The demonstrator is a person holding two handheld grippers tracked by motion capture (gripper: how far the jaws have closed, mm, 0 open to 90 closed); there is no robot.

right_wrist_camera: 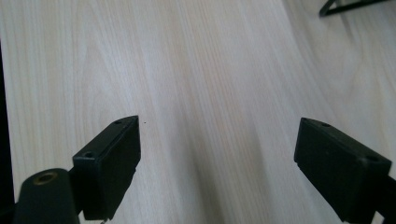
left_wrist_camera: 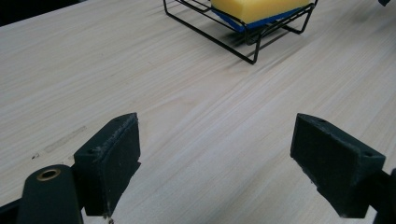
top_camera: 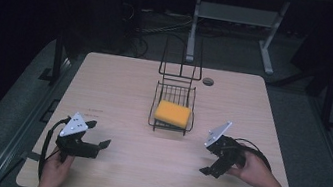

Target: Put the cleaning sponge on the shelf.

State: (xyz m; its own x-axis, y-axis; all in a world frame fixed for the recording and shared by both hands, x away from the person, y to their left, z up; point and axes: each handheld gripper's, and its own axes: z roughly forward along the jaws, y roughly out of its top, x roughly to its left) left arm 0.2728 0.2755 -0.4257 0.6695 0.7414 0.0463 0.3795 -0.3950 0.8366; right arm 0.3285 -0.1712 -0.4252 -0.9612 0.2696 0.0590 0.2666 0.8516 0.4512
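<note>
Fingers of the left gripper (left_wrist_camera: 215, 154) and the right gripper (right_wrist_camera: 217, 158) are spread wide, holding nothing. Cut off at the frame's top edge in the left gripper view, the yellow sponge (top_camera: 172, 113) lies in the black wire rack (top_camera: 158, 103) mid-table — well apart from both grippers, on the wooden table (top_camera: 121, 79).

The sponge (left_wrist_camera: 259, 9), perhaps blue-bottomed, is cut by the top edge
</note>
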